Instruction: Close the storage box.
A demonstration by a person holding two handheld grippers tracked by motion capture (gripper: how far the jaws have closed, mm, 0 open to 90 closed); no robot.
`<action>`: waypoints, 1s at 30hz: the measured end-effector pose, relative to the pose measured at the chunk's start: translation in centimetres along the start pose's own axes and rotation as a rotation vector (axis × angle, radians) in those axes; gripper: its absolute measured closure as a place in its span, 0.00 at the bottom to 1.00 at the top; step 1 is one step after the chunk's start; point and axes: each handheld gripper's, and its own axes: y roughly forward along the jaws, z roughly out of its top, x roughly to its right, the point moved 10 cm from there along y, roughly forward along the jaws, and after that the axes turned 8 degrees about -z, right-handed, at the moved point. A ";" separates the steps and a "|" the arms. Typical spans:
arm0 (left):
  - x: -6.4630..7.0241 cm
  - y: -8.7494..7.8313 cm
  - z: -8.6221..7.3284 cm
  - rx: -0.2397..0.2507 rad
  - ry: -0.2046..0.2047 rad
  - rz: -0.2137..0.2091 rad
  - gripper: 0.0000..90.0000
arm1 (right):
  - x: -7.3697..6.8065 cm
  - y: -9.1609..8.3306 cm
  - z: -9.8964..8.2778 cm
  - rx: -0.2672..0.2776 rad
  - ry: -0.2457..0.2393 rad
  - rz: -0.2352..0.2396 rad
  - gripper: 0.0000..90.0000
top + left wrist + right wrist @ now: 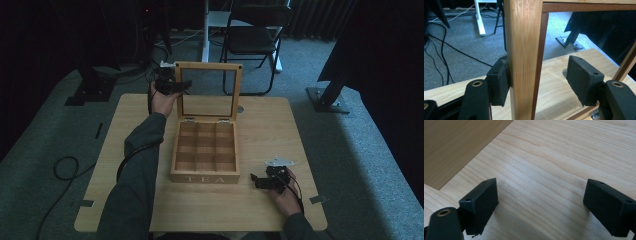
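High view: tea box (205,152) sits mid-table (125,200), lid (208,90) raised upright at the back. L arm stretched fwd along box's left side, L gripper (186,85) at lid's left frame edge. R hand low near table's front-right, R gripper (256,179) level, pointing left toward box, apart from it.

L gripper view: lid's frame post (522,57) stands between the jaws; one pad (497,83) touches the post, the other (584,78) is clear of it, behind the pane. No full pinch yet.

R gripper view: R gripper (540,202) wide open, nothing between the jaws, bare tabletop (564,157) beneath; box wall (451,145) upper left, close-up grain the high view lacks.
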 end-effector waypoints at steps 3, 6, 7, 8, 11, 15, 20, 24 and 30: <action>0.5 -0.7 -0.3 0.019 0.013 0.003 0.42 | 0.0 0.0 0.0 0.000 0.001 0.000 0.13; 1.0 -1.3 -0.5 0.031 0.023 0.002 0.43 | 0.0 0.0 0.0 -0.001 0.000 -0.001 0.13; 1.1 -1.5 -0.6 0.034 0.024 0.002 0.42 | 0.0 0.0 0.0 -0.002 0.000 -0.002 0.13; 1.1 -1.5 -0.6 0.034 0.024 0.002 0.42 | 0.0 0.0 0.0 -0.002 0.000 -0.002 0.13; 1.8 -2.4 -1.1 0.036 0.041 -0.010 0.41 | -0.1 0.0 0.0 -0.002 0.002 -0.001 0.13; 2.5 -3.4 -1.6 0.042 0.055 -0.032 0.41 | -0.1 0.0 0.0 -0.002 0.003 0.000 0.13; 3.3 -4.4 -2.4 0.041 0.083 -0.035 0.39 | -0.1 0.0 0.0 -0.002 0.003 0.000 0.13; 3.8 -5.2 -2.6 0.056 0.095 -0.029 0.40 | -0.1 0.0 0.1 -0.002 0.003 0.000 0.13; 4.4 -6.8 -2.3 0.092 0.112 0.004 0.40 | -0.1 0.0 0.1 -0.002 0.003 0.000 0.13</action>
